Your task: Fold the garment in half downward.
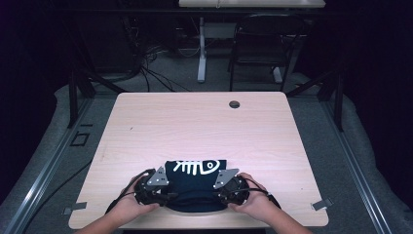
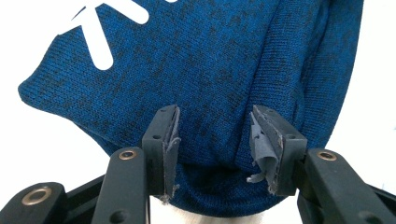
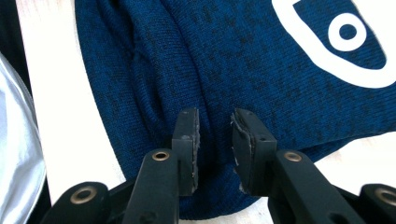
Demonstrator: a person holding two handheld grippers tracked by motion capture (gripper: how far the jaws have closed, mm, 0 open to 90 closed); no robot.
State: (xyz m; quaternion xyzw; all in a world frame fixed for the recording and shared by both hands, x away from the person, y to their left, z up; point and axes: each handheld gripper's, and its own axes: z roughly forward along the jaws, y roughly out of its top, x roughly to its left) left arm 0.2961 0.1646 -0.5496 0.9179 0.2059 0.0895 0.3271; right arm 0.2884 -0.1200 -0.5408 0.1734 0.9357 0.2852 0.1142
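Blue knit cloth [image 1: 196, 185], printed with a white fishbone [image 1: 196, 166], is lying folded at the worktop's [image 1: 195, 126] near edge. Both hand-held grippers are sitting released over its near fold: left [image 2: 214, 140] by one corner, right [image 3: 215, 140] by the other. Closing each squarely on the soft, thick fold before lifting is looking wise, so the layers are not slipping.

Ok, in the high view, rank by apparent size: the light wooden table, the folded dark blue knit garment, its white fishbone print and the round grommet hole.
1. Light wooden table
2. Folded dark blue knit garment
3. White fishbone print
4. Round dark grommet hole, which lies farther from the camera, but the gap is plain.
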